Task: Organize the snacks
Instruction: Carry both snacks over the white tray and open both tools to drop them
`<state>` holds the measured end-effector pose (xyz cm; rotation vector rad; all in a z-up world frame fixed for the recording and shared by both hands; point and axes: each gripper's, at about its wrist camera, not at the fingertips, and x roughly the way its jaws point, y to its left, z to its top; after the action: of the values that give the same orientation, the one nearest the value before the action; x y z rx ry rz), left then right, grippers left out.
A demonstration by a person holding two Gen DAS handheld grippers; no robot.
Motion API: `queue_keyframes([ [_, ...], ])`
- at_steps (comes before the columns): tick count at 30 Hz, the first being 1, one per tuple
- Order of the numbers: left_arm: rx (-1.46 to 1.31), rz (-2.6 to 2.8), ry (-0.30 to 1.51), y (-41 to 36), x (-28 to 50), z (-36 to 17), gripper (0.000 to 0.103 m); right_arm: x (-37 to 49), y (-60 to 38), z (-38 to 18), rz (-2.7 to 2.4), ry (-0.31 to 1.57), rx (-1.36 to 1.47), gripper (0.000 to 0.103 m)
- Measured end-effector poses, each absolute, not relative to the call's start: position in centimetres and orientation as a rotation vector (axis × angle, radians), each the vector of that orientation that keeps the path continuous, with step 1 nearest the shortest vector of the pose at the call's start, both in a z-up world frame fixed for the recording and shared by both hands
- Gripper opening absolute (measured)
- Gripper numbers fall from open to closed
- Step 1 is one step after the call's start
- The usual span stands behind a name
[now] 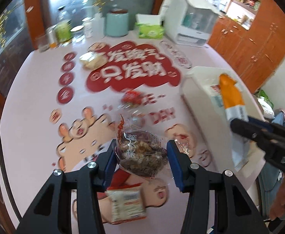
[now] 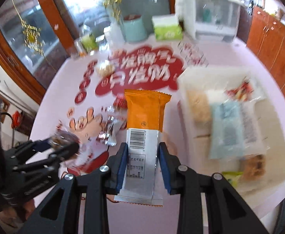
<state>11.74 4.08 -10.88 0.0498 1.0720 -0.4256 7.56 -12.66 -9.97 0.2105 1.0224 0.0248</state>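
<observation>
My left gripper point(image 1: 141, 153) is shut on a clear bag of brown nut snack point(image 1: 140, 152) and holds it above the table. My right gripper point(image 2: 143, 159) is shut on an orange and silver snack packet point(image 2: 144, 120), held upright left of the white bin point(image 2: 183, 81). The bin holds several packets, among them a pale blue one point(image 2: 226, 130). In the left wrist view the right gripper point(image 1: 239, 124) holds the orange packet point(image 1: 231, 91) over the bin point(image 1: 198, 105). In the right wrist view the left gripper point(image 2: 64, 145) is at the left.
On the table lie a red packet point(image 1: 131, 97), an orange-edged packet point(image 1: 125, 202), a pale snack point(image 1: 90, 60) and a silver wrapper point(image 2: 108, 134). At the back stand a teal canister point(image 1: 117, 24), green tissue box point(image 1: 150, 30), white appliance point(image 1: 191, 19) and jars point(image 1: 62, 29).
</observation>
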Motion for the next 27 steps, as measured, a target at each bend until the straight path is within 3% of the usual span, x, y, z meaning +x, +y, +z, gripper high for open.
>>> queue_keyframes([
  [9, 0.107, -0.592, 0.968, -5.7, 11.3, -5.8, 0.048, 3.5, -19.7, -4.2, -0.096, 0.851, 0.204, 0.032],
  [16, 0.139, -0.671, 0.884, -12.5, 11.4, -2.8, 0.049, 1.5, -24.9, -4.3, -0.201, 0.813, 0.181, 0.032],
  [27, 0.179, -0.687, 0.87, -19.3, 11.6, -2.6, 0.049, 0.0, -29.7, -6.3, -0.242, 0.847, 0.196, 0.033],
])
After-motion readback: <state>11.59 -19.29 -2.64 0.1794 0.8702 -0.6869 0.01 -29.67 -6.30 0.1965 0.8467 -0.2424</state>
